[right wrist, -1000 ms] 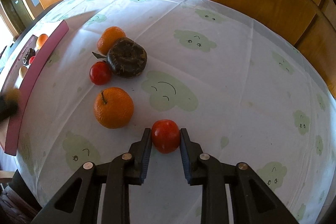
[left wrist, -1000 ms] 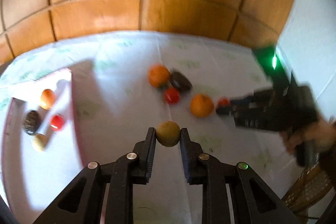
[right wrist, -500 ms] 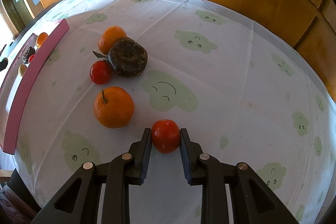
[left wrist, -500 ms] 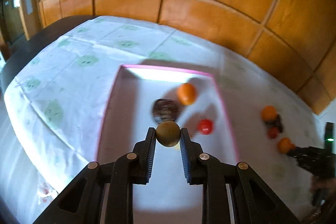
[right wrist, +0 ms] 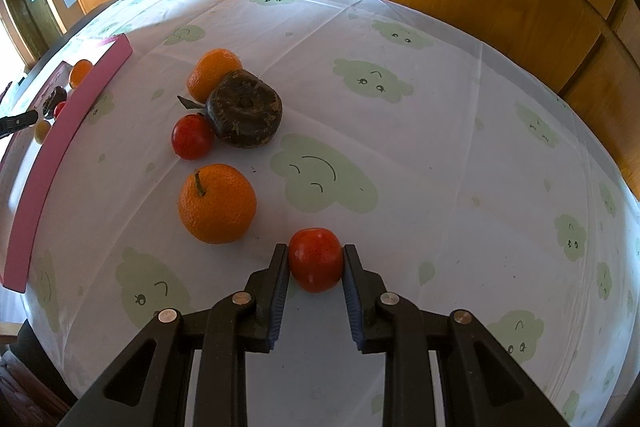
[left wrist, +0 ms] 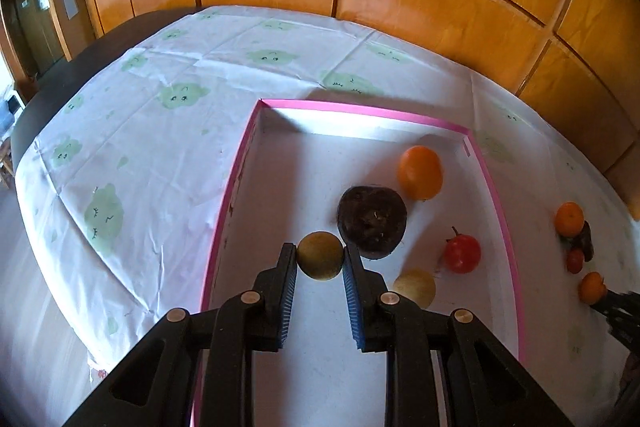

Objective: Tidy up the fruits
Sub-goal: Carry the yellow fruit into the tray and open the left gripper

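Left gripper (left wrist: 320, 261) is clamped on a yellow-green fruit (left wrist: 320, 255), held over the near left part of the pink-rimmed tray (left wrist: 362, 109), just left of the dark brown fruit (left wrist: 372, 222). Right gripper (right wrist: 316, 259) is closed on a red fruit (right wrist: 316, 259) on the tablecloth (right wrist: 400, 147), right of the near orange (right wrist: 217, 203). Compared with half a second ago, the left gripper has come nearer the tray; the right gripper's hold is unchanged.
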`<action>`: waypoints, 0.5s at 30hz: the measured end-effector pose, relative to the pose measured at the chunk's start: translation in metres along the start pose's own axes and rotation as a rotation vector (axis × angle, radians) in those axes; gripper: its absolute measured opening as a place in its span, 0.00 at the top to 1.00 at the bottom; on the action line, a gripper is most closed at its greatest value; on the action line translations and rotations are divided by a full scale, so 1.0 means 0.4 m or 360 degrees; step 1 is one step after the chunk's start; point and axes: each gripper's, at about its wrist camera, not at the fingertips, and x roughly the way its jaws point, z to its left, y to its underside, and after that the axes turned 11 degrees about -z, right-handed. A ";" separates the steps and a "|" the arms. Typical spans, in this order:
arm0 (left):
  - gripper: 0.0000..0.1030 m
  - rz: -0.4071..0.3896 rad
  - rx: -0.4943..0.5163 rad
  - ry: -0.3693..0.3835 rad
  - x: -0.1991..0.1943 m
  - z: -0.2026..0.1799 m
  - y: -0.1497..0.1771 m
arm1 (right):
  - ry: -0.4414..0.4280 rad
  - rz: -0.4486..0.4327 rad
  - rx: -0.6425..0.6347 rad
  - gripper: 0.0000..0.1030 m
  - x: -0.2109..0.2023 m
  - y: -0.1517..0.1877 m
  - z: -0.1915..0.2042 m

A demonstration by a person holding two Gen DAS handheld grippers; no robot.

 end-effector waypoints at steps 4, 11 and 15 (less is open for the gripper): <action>0.64 -0.0032 0.0004 -0.0075 -0.006 0.002 0.004 | 0.0006 0.0000 -0.0006 0.75 -0.001 -0.001 0.002; 0.54 -0.0165 -0.0015 -0.0138 -0.077 -0.023 0.018 | 0.0015 -0.0004 -0.0014 0.75 -0.002 -0.001 0.004; 0.49 -0.0195 0.0032 -0.0063 -0.116 -0.069 0.031 | 0.0025 -0.0006 -0.0023 0.75 -0.004 0.000 0.007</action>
